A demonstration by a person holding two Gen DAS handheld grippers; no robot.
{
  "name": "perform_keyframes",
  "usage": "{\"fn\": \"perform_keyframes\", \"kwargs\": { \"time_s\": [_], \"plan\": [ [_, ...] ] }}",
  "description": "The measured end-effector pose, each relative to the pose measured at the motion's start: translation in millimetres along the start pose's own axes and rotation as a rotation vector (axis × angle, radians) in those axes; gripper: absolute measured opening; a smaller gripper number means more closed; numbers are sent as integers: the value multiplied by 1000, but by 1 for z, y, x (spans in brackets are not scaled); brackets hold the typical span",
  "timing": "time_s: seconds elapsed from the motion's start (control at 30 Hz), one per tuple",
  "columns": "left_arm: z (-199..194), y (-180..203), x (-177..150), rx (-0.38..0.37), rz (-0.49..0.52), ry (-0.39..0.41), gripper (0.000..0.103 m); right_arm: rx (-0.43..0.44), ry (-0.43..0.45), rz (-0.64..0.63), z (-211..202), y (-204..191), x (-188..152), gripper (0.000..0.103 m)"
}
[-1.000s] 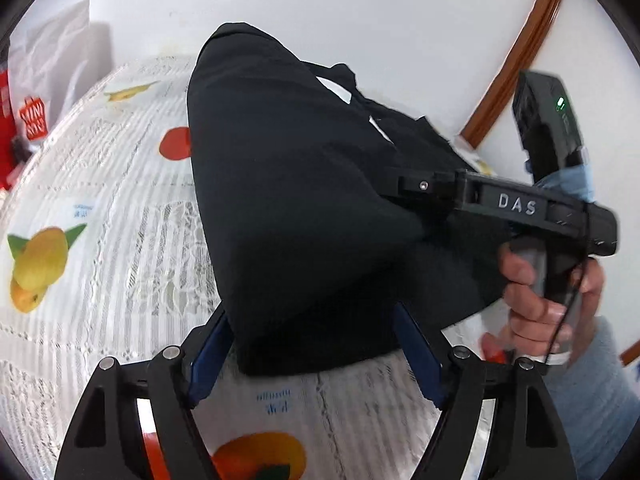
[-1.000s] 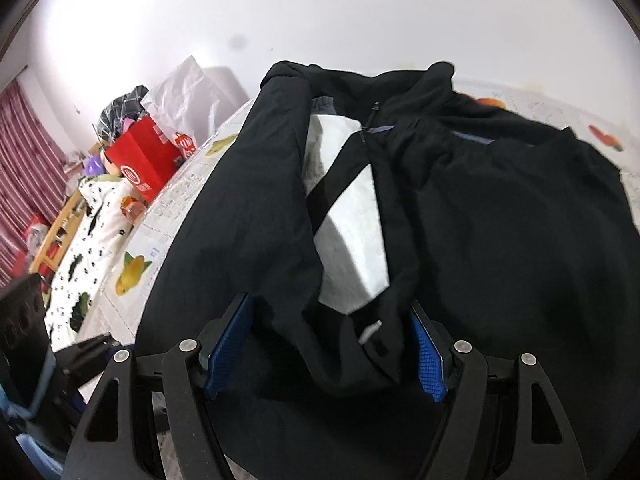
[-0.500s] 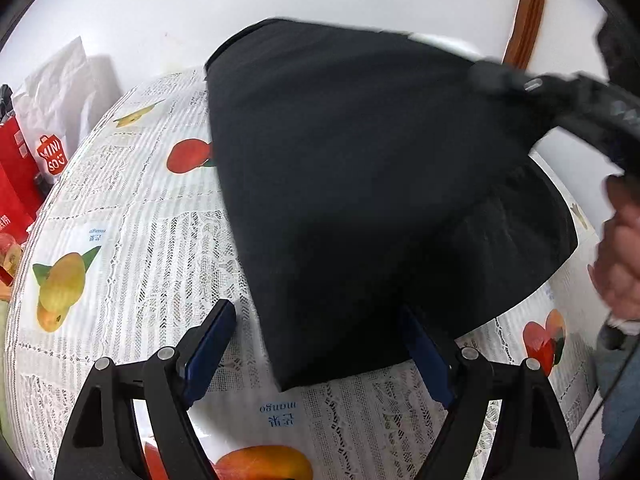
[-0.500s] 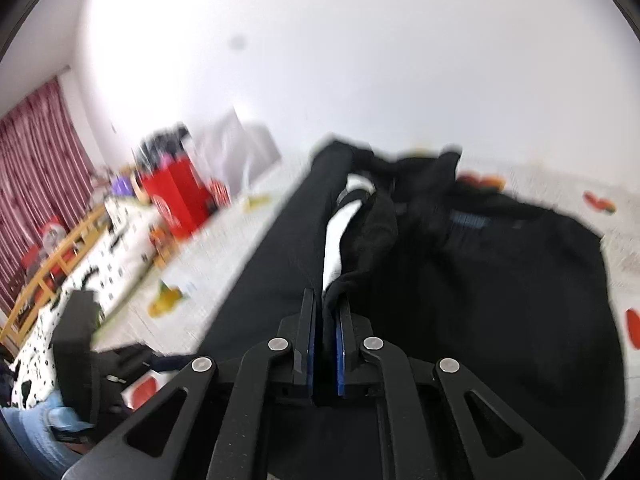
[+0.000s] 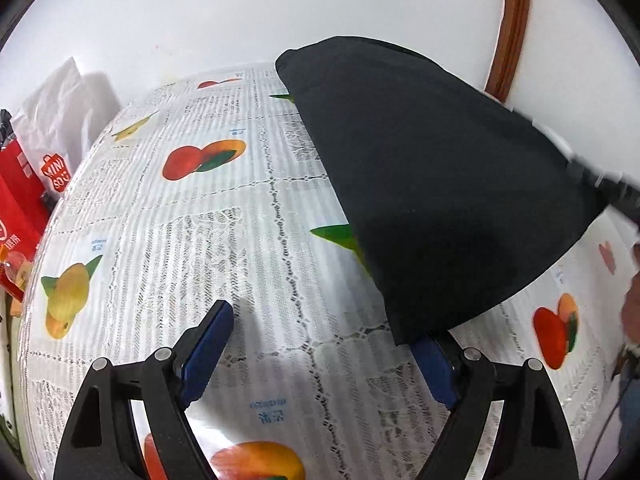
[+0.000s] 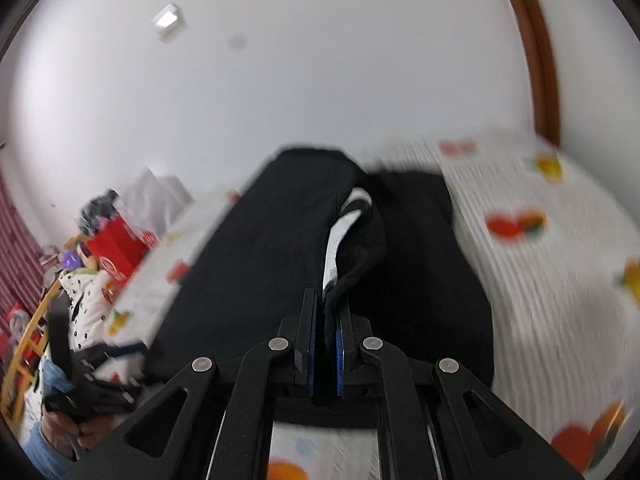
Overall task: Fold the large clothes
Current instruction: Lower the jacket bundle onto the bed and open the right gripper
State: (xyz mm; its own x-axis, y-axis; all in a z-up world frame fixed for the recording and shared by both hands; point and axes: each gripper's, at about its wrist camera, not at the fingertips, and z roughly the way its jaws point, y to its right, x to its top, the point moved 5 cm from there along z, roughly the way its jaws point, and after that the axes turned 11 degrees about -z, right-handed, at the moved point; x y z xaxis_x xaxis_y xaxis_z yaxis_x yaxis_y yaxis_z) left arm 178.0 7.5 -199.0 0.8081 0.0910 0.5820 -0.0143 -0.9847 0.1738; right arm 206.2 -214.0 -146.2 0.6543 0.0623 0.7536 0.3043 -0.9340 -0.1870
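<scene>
White lace-patterned tablecloth (image 5: 224, 240) printed with fruit covers the table under both of your grippers. On it lies the black jacket (image 5: 432, 184), filling your left wrist view from 12 to 4 o'clock, its near corner lifted off the cloth and draped over the right-hand blue pad. In your right wrist view the same black jacket (image 6: 280, 264) runs from the centre toward 12 o'clock, a white lining strip showing along a raised fold. Your left gripper (image 5: 320, 354) stands wide, with bare tablecloth between its fingers; one pad is free at 7 o'clock, the other tucked under the jacket's corner at 5 o'clock. Your right gripper (image 6: 325, 332) is pinched narrow on a fold of the jacket, black fabric squeezed between the blue pads. Red shopping bags (image 5: 24, 200) and a white bag (image 5: 60, 120) sit at 9 to 10 o'clock past the table's edge.
</scene>
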Motion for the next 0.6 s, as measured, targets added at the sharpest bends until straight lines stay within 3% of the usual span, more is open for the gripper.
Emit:
{"fn": "perform_keyframes", "kwargs": {
  "time_s": [0.1,0.2,0.3,0.37,0.43,0.5,0.6],
  "plan": [
    [-1,8,2,-39,1,-2,83,-20,-35,19,7,8,-12,20],
    [5,20,4,-51,17,-10,82,-9,-46,41,14,9,-7,50],
    [11,26,6,-27,38,-16,82,-24,-102,37,35,5,0,51],
    [13,33,5,-26,47,-21,82,-40,-133,37,46,3,4,46],
    [12,39,3,-12,66,-19,82,-44,-147,2,51,-3,11,13],
    [13,42,2,27,83,-8,85,-45,-123,-58,45,-10,20,8],
    [15,38,6,51,48,-15,85,17,-2,-108,13,-15,35,6]
  ]
}}
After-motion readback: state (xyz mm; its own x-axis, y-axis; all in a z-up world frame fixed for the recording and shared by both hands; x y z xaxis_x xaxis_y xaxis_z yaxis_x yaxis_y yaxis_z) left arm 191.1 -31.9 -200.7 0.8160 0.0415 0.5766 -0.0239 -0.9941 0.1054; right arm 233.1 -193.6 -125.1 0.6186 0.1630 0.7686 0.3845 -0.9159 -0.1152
